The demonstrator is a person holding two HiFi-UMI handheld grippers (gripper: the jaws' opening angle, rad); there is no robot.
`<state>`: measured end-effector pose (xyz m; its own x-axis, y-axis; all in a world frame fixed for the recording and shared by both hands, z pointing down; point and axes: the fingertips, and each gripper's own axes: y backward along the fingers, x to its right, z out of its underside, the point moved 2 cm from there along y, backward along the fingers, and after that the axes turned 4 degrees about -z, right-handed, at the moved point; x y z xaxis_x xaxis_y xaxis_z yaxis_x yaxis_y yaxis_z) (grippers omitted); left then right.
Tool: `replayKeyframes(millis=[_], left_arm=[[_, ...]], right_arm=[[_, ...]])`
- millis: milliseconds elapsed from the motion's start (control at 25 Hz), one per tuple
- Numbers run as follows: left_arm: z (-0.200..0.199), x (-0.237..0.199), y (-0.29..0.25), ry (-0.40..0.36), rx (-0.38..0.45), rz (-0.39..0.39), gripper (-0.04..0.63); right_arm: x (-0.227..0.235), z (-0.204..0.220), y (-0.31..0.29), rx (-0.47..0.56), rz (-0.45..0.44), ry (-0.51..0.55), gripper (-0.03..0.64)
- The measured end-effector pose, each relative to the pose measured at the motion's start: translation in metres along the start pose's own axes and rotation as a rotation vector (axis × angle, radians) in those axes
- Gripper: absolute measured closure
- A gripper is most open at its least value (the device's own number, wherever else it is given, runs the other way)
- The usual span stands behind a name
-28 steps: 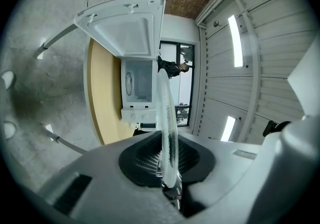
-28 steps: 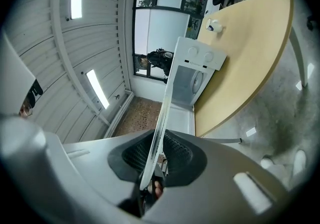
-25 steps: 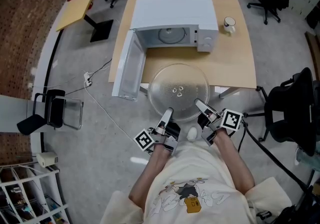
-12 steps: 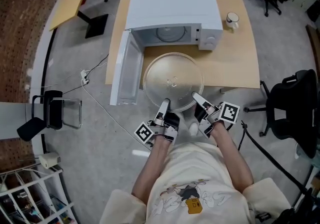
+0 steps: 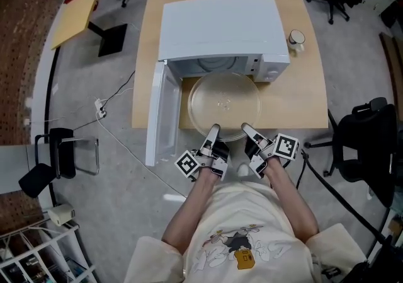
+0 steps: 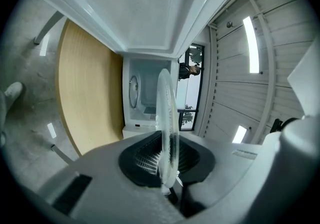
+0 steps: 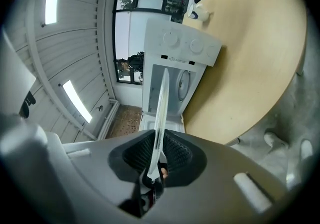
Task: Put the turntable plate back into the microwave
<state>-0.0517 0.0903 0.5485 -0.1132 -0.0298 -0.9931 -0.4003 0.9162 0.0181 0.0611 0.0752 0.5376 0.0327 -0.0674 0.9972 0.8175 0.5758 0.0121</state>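
Note:
The clear glass turntable plate hangs level over the table, its far rim at the mouth of the white microwave. My left gripper is shut on its near rim, left of centre. My right gripper grips the near rim to the right, its jaws closing with the glass between the pads. In the left gripper view the plate runs edge-on from the gripper toward the open cavity. The right gripper view shows the plate edge-on in the gripper, with the microwave's control panel ahead.
The microwave door stands swung open to the left, reaching past the table's front edge. A white mug stands to the right of the microwave on the wooden table. Black office chairs stand to the right, and a cable lies on the floor at the left.
Both grippers have carried the plate forward, from in front of the table to over it, so its far rim now reaches the microwave's opening. The person has stepped closer.

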Motion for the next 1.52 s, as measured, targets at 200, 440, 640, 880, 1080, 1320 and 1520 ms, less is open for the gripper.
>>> replayKeyframes(millis=[200, 440, 640, 880, 1080, 1320, 1520], left_arm=[[-0.021, -0.010, -0.022, 0.037, -0.016, -0.015, 0.566], [-0.045, -0.016, -0.045, 0.030, -0.065, -0.044, 0.566], [-0.060, -0.015, -0.060, 0.017, -0.105, -0.055, 0.566], [-0.076, -0.016, -0.075, 0.015, -0.092, -0.059, 0.566], [-0.084, -0.024, -0.086, -0.002, -0.060, -0.072, 0.566], [-0.095, -0.033, -0.101, 0.002, 0.023, -0.085, 0.563], [-0.111, -0.035, -0.122, -0.009, 0.082, -0.073, 0.563]], right_arm=[[0.012, -0.016, -0.024, 0.004, 0.016, 0.005, 0.561], [0.033, -0.027, -0.042, 0.012, 0.094, 0.004, 0.557], [0.031, -0.034, -0.062, 0.035, 0.072, 0.011, 0.555], [0.038, -0.047, -0.082, 0.022, 0.060, 0.040, 0.554], [0.052, -0.058, -0.085, 0.043, 0.121, 0.021, 0.552], [0.063, -0.069, -0.098, 0.065, 0.137, 0.026, 0.551], [0.074, -0.083, -0.115, 0.093, 0.133, 0.011, 0.549]])
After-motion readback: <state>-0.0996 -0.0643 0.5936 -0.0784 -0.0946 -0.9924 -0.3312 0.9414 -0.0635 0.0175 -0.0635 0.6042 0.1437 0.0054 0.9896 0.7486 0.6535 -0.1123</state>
